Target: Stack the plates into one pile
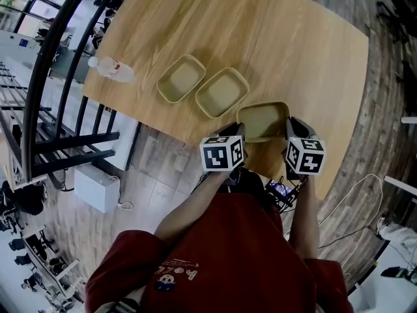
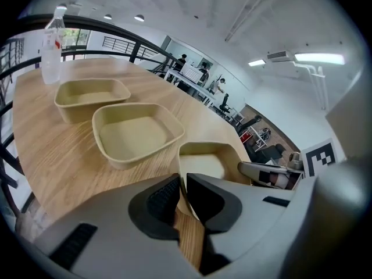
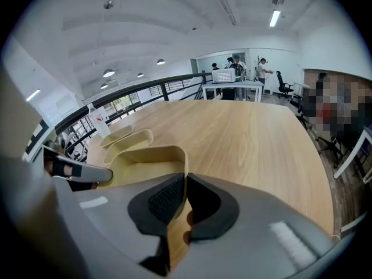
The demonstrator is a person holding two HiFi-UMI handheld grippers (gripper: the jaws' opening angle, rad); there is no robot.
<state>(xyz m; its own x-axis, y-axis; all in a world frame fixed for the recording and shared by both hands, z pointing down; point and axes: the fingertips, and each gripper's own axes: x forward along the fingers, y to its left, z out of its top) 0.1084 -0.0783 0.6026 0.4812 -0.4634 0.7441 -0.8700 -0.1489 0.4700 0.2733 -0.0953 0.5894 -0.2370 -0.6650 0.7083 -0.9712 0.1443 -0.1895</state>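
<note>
Nearest beige rectangular fibre plate (image 1: 262,119): left gripper (image 2: 182,186) and right gripper (image 3: 185,182) pinch opposite rims, for level lift toward middle plate (image 1: 221,92); table clearance unclear.

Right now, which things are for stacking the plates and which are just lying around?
For the job: near plate, gripped by left gripper and right gripper; middle plate; far plate.
Just lying about: bottle; white box.

Three plates sit in a row on table (image 1: 293,51): far plate (image 1: 181,78), middle plate (image 1: 222,92), near plate (image 1: 262,119) at front edge. Bottle (image 1: 112,68) stands left of far plate.
</note>
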